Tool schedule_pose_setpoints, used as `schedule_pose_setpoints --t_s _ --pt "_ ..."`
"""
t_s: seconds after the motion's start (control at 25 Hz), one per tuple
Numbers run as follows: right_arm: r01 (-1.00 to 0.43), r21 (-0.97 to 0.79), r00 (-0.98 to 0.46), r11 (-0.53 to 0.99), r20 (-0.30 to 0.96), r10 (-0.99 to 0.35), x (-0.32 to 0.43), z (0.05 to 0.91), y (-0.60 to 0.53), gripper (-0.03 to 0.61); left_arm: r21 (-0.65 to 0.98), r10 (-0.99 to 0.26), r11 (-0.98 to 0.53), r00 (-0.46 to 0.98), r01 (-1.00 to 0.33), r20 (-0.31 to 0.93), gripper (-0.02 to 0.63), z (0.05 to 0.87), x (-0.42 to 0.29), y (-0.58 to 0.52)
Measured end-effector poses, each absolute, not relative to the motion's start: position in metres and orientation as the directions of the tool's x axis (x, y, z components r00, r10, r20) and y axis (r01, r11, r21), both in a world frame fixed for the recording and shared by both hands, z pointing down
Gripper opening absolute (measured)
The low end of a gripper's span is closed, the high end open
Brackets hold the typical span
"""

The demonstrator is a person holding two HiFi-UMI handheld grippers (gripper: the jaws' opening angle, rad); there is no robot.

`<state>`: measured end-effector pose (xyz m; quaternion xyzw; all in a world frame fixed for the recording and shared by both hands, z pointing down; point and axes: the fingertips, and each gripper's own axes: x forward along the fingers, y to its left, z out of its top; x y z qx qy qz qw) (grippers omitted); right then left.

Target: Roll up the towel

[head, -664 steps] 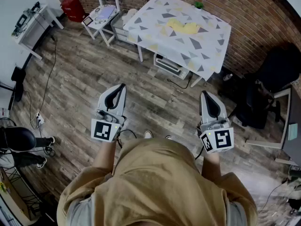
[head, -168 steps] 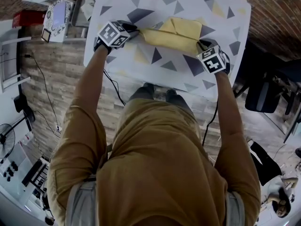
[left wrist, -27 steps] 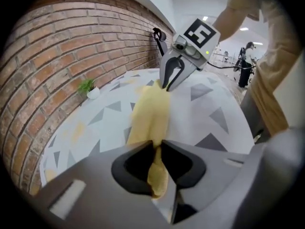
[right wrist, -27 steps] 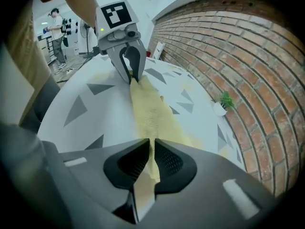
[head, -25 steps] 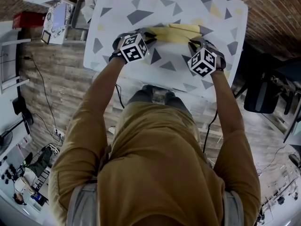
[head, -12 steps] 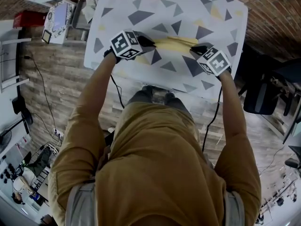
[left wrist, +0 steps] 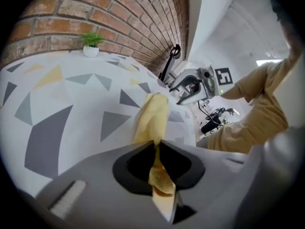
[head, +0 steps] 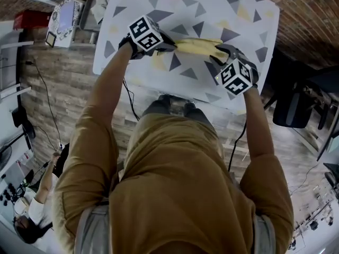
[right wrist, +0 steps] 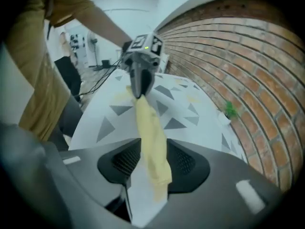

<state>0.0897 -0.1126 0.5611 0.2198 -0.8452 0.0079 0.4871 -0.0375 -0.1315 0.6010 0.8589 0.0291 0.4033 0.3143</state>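
Yellow towel is bunched into a long narrow strip running crosswise over the table, which has a white cloth with grey and yellow triangles. The strip spans straight from one gripper to the other, one end at each.

Left gripper is at the towel's left end. In the left gripper view its jaws are closed tight on the cloth: the towel is pinched thin between the pads, a short tail of fabric sticks back behind them, and the rest runs forward toward the other gripper.

Right gripper is at the towel's right end and points steeply down. Its jaws are opening. In the right gripper view the towel end lies between them and droops over the near side, with a clear gap between the cloth and one pad, so there is no firm pinch here.

The middle of the strip looks slightly raised off the table, though the head view is too steep to be sure.

Both arms are in tan sleeves, reaching forward over the near table edge. A small potted plant stands at the far side of the table against a brick wall, well apart from the towel and both grippers
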Motion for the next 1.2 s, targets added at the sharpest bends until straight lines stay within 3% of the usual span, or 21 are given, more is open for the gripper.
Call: schedule_pose_setpoints --t_s 0.08,0.24,0.32,0.4,0.44,0.6,0.88,1.2 --pt "-0.285 0.258 -0.409 0.923 0.838 -0.361 0.075 0.572 -0.1 0.224 0.58 0.319 -0.792 0.681 -0.19 0.659 0.1 0.598 -0.037 -0.13" --pt "-0.249 0.285 -0.357 0.926 0.862 -0.361 0.071 0.603 -0.107 0.23 0.589 0.339 -0.794 0.697 -0.148 0.632 0.1 0.59 -0.035 -0.123" --pt "-0.246 0.261 -0.333 0.933 0.882 -0.334 0.078 0.612 -0.11 0.215 0.593 0.347 -0.794 0.698 -0.137 0.626 0.1 0.59 -0.037 -0.12" --pt "-0.242 0.217 -0.348 0.946 0.89 -0.294 0.08 0.608 -0.105 0.065 0.606 0.361 -0.785 0.701 -0.128 0.615 0.1 0.59 -0.04 -0.116" --pt "-0.249 0.178 -0.368 0.952 0.892 -0.263 0.08 0.603 -0.101 0.038 0.616 0.369 -0.778 0.704 -0.122 0.606 0.1 0.59 -0.041 -0.114" --pt "-0.33 -0.051 -0.456 0.943 0.883 -0.112 0.077 0.593 -0.1 0.032 0.659 0.382 -0.742 0.727 -0.127 0.57 0.1 0.589 -0.045 -0.116" --pt "-0.493 -0.331 -0.552 0.805 0.834 0.005 0.08 0.599 -0.135 0.034 0.685 0.338 -0.697 0.746 -0.212 0.574 0.101 0.606 -0.048 -0.135" --pt "-0.635 -0.521 -0.624 0.57 0.781 0.02 0.093 0.614 -0.149 0.037 0.613 0.228 -0.704 0.703 -0.358 0.673 0.103 0.626 -0.063 -0.161"
